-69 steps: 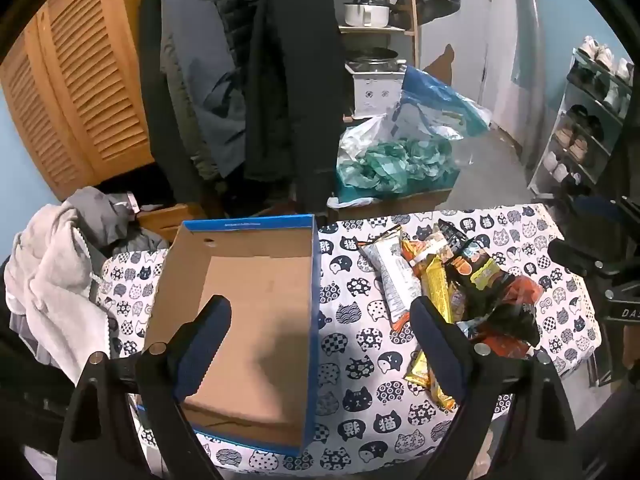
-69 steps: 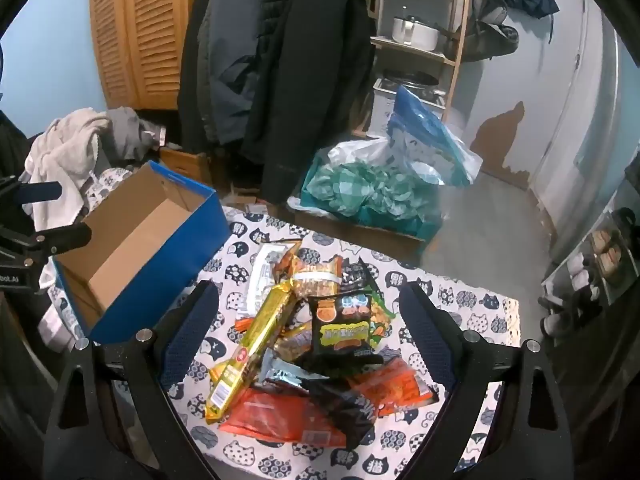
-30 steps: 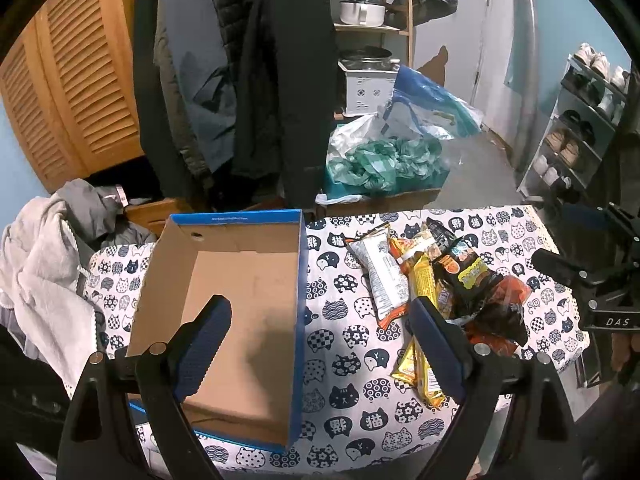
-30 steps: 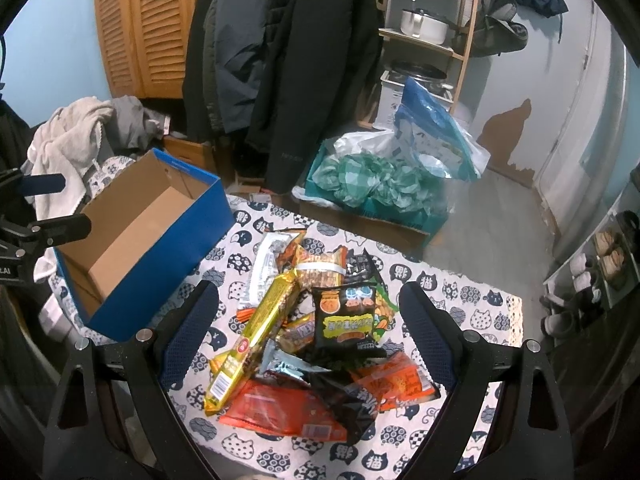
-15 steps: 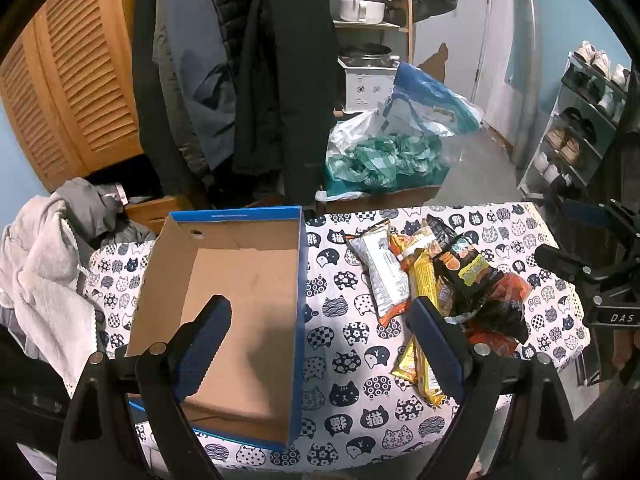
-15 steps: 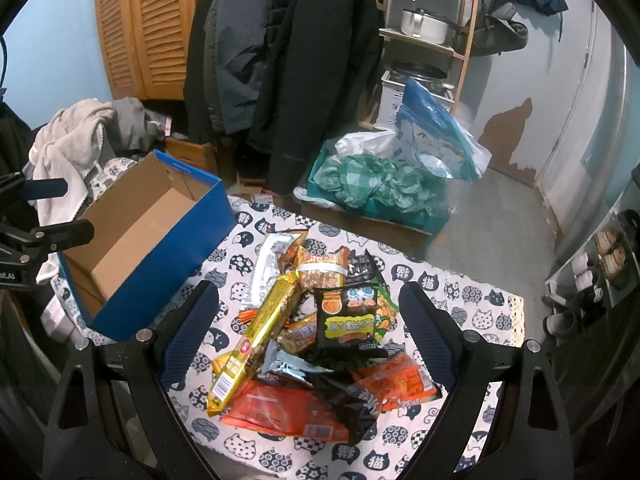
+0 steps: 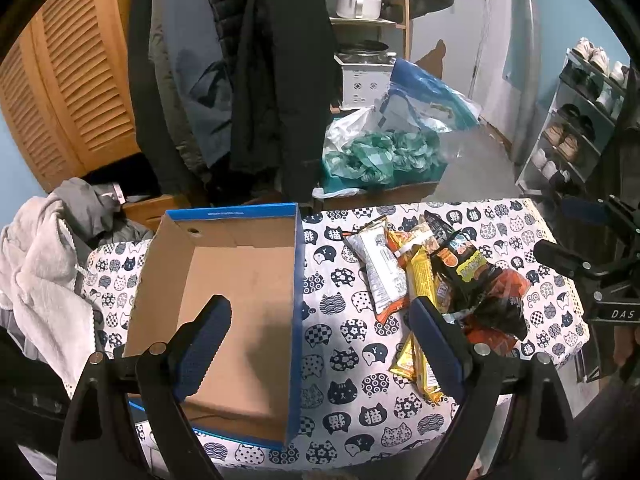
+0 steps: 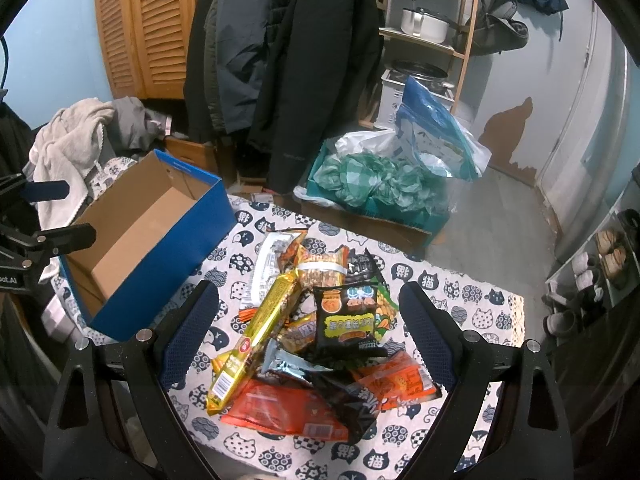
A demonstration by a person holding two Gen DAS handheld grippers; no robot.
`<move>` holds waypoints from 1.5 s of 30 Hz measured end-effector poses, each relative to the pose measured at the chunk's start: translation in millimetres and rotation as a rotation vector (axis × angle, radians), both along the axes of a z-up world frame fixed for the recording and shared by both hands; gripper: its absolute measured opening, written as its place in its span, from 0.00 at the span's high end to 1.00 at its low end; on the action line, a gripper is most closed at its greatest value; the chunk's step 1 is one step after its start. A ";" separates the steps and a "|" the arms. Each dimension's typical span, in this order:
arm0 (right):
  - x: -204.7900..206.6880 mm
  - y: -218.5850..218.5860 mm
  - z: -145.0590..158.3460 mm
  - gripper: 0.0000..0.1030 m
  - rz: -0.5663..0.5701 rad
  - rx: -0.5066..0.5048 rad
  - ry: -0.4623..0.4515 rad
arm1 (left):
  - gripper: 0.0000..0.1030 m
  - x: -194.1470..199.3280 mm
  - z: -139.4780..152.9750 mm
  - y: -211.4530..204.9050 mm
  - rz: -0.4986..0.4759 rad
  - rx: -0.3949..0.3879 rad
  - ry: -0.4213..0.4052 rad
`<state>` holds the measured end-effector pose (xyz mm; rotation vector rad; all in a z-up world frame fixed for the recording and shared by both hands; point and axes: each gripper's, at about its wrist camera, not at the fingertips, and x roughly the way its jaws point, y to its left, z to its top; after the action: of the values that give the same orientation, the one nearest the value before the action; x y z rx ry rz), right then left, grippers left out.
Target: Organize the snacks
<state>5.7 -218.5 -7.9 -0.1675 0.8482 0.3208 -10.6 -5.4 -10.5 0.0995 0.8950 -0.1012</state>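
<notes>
An empty blue cardboard box (image 7: pixel 236 280) (image 8: pixel 144 232) sits on the left of a table with a cat-print cloth (image 7: pixel 348 344). A pile of snack packets (image 7: pixel 440 284) (image 8: pixel 320 332) lies to its right, with a long yellow bar (image 8: pixel 260 332), a black packet (image 8: pixel 346 320), a white packet (image 7: pixel 378 268) and orange packets (image 8: pixel 280 408). My left gripper (image 7: pixel 320 324) is open and empty above the box's right wall. My right gripper (image 8: pixel 308 312) is open and empty above the pile.
Coats (image 7: pixel 256 72) hang behind the table. A box with green cloth and a blue bag (image 8: pixel 392 176) stands on the floor beyond. Clothes (image 7: pixel 44 256) are heaped at the left. A shoe rack (image 7: pixel 576 120) stands at the right.
Both grippers have drifted only slightly over the table. They stay open and empty. The box and the snack pile have not moved.
</notes>
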 end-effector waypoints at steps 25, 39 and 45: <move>0.3 -4.5 1.4 0.13 -0.009 0.005 -0.004 | 0.10 2.9 0.6 -8.0 -0.009 0.005 0.024; 0.4 -3.4 2.8 0.13 -0.008 0.014 -0.001 | 0.10 2.5 0.6 -8.3 -0.011 0.006 0.024; 0.9 -1.7 2.8 0.13 -0.014 0.027 0.010 | 0.10 4.0 1.2 -7.6 -0.010 0.006 0.025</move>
<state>6.7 -220.2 -5.0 -0.1349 0.8538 0.3205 -6.7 -13.0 -9.4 0.1084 0.9199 -0.1090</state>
